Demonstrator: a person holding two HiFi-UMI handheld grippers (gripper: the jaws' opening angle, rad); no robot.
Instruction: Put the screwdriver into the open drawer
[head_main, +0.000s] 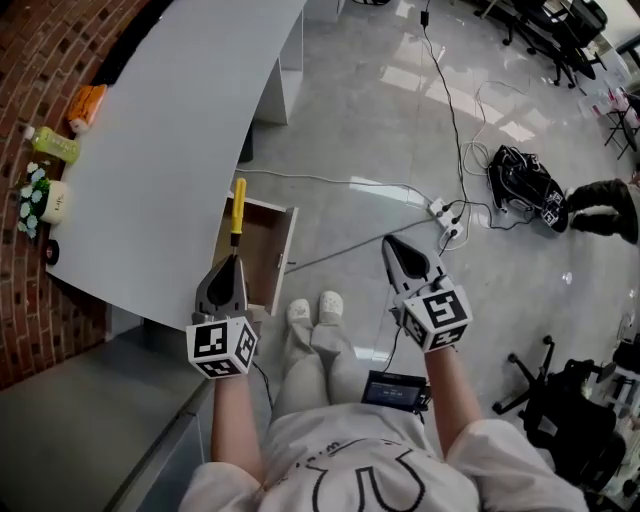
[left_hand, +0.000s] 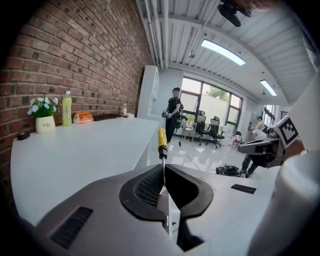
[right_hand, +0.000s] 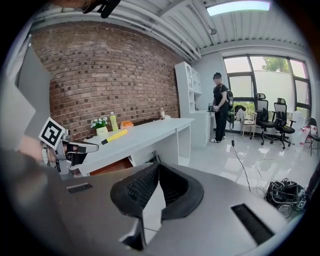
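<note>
My left gripper (head_main: 234, 258) is shut on the thin metal shaft of a screwdriver (head_main: 238, 211), whose yellow handle points away from me. In the head view it hangs over the open wooden drawer (head_main: 270, 262) that sticks out from under the white desk (head_main: 150, 150). In the left gripper view the screwdriver (left_hand: 162, 142) rises straight out of the shut left gripper (left_hand: 163, 168). My right gripper (head_main: 390, 241) is out to the right over the floor, shut and empty. The right gripper (right_hand: 158, 166) view shows the screwdriver (right_hand: 115, 136) and the drawer (right_hand: 107, 166) at the left.
On the desk by the brick wall stand a green bottle (head_main: 52, 146), a flower pot (head_main: 42, 197) and an orange object (head_main: 87, 103). Cables and a power strip (head_main: 446, 214) lie on the floor, with a black bag (head_main: 524, 182) beyond. A person (left_hand: 173, 113) stands far off.
</note>
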